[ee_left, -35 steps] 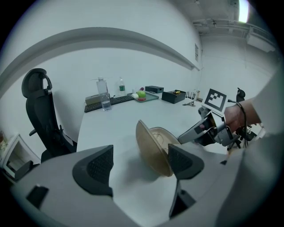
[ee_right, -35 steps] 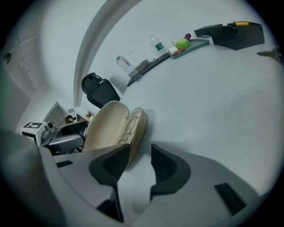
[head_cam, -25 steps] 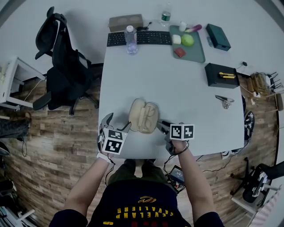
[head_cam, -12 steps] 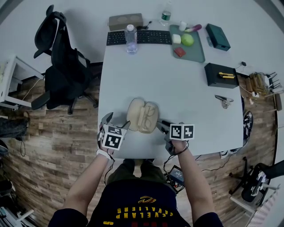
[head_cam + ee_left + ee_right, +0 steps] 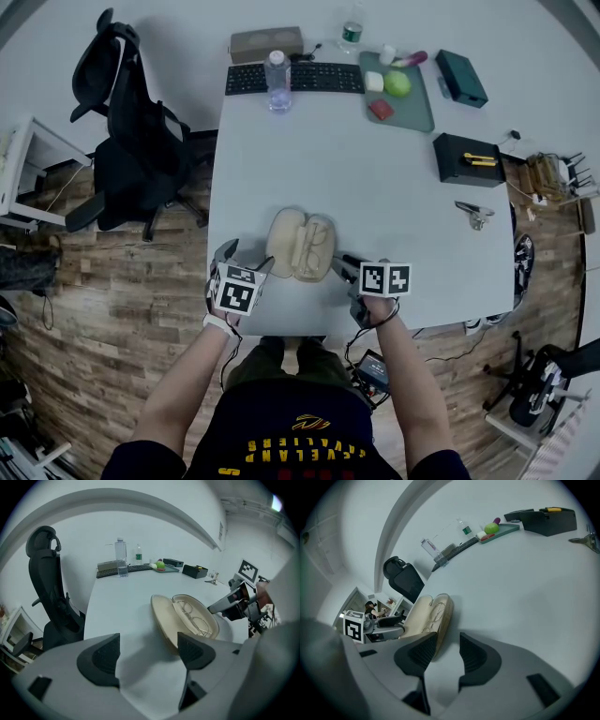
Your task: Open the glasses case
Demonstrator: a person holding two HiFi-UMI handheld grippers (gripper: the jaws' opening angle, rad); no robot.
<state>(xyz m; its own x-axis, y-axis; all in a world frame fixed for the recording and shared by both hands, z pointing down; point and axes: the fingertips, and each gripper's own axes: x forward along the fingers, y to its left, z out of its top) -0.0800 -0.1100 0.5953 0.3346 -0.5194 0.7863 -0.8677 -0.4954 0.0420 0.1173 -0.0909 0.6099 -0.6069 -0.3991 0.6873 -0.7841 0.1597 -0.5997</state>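
Glasses case (image 5: 301, 246) lies open between left tool (image 5: 248, 257) and right tool (image 5: 339, 263), jaws apart

left gripper (image 5: 246, 259): eased slightly lower | glasses case (image 5: 300, 246): left half spread a little wider

**Pale tabletop (image 5: 375, 187), most goods along the top edge**

Carries an open beige glasses case (image 5: 302, 246) at lower centre. Along the top of the frame, left to right: tan box (image 5: 266, 45), black keyboard (image 5: 293, 80) with clear water bottle (image 5: 277, 82) beside it, green tray (image 5: 412, 114), dark teal box (image 5: 460, 78). At right: black box (image 5: 469, 157), small metal item (image 5: 475, 214) below it.
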